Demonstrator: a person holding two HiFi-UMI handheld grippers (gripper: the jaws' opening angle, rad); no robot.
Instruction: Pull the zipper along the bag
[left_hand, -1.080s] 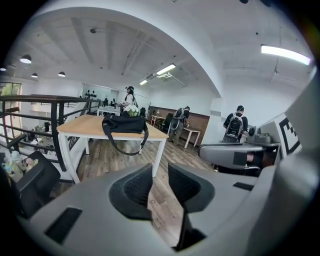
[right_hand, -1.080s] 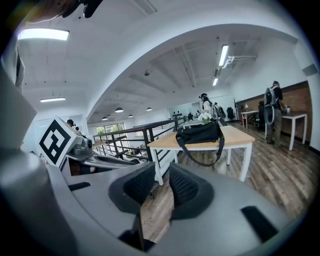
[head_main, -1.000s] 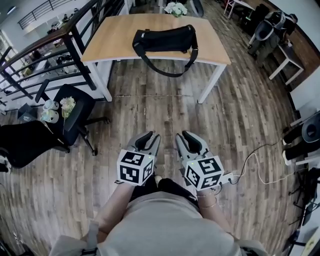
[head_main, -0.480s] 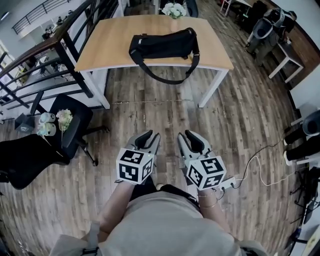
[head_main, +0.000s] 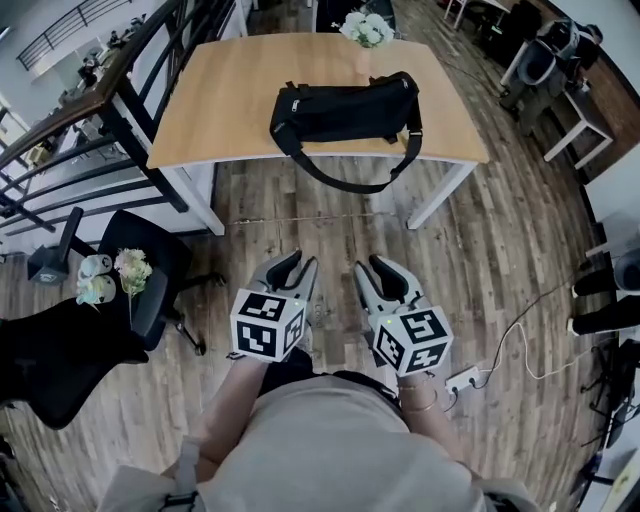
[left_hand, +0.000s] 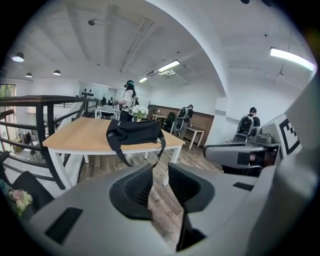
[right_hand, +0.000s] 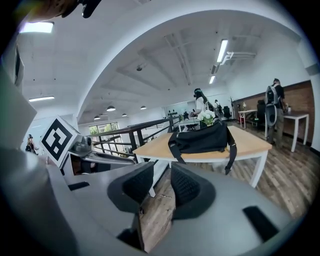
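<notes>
A black duffel bag (head_main: 345, 110) lies on a light wooden table (head_main: 225, 100) across the room, its shoulder strap hanging over the near edge. The bag also shows in the left gripper view (left_hand: 135, 132) and the right gripper view (right_hand: 200, 140), far beyond the jaws. My left gripper (head_main: 285, 268) and right gripper (head_main: 380, 270) are held side by side in front of the person's body, over the wood floor and well short of the table. The left jaws (left_hand: 160, 169) stand apart with nothing between them. The right jaws (right_hand: 162, 172) are opening, also empty.
A black office chair (head_main: 155, 265) with a small bunch of flowers (head_main: 130, 268) stands at the left, beside a dark railing (head_main: 90, 110). A vase of white flowers (head_main: 368, 30) stands on the table behind the bag. A power strip and cable (head_main: 465, 378) lie on the floor at right.
The view has come closer to the table, so the bag looks larger and sits further right. Both grippers ride slightly higher in the head view, and the right jaws stand a little wider.
</notes>
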